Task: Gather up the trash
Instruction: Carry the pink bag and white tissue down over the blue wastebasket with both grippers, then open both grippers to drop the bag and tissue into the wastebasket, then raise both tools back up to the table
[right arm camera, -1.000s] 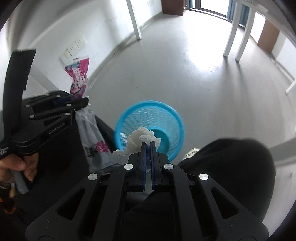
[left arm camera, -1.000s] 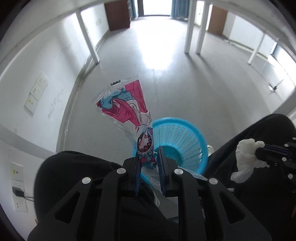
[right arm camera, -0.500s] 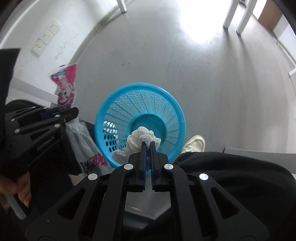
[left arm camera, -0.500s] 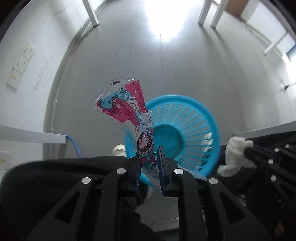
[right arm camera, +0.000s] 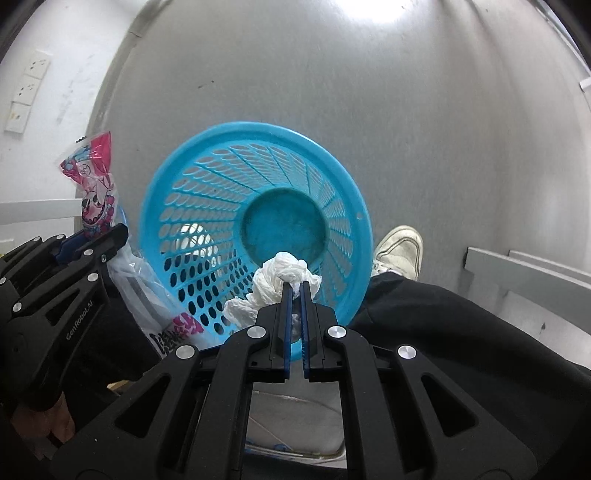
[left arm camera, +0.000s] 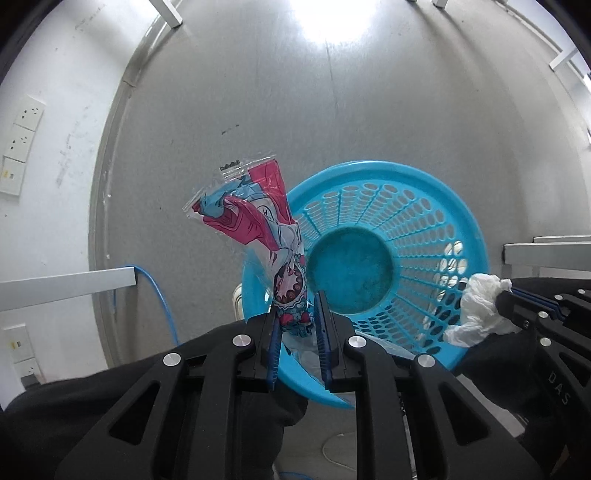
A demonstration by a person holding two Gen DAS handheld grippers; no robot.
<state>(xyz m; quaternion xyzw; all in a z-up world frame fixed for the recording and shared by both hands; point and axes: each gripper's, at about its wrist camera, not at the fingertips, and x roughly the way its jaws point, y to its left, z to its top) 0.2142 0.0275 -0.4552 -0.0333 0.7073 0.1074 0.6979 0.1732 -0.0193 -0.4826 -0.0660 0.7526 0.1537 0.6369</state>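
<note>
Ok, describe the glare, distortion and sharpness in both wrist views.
Left wrist view: blown-out glare on the floor at the top, straight edges bowed by the fisheye, the wrapper sharp. Right wrist view: similar glare top right, dark corners, the blue basket and tissue crisp, no motion blur.

The blue basket's (right arm camera: 343,199) mouth lay open and unobstructed below, its bottom bare, with clear grey floor (left arm camera: 369,110) beyond; a white shoe (right arm camera: 400,251) crowded the rim's right side, and white table legs (left arm camera: 66,286) flanked left.
</note>
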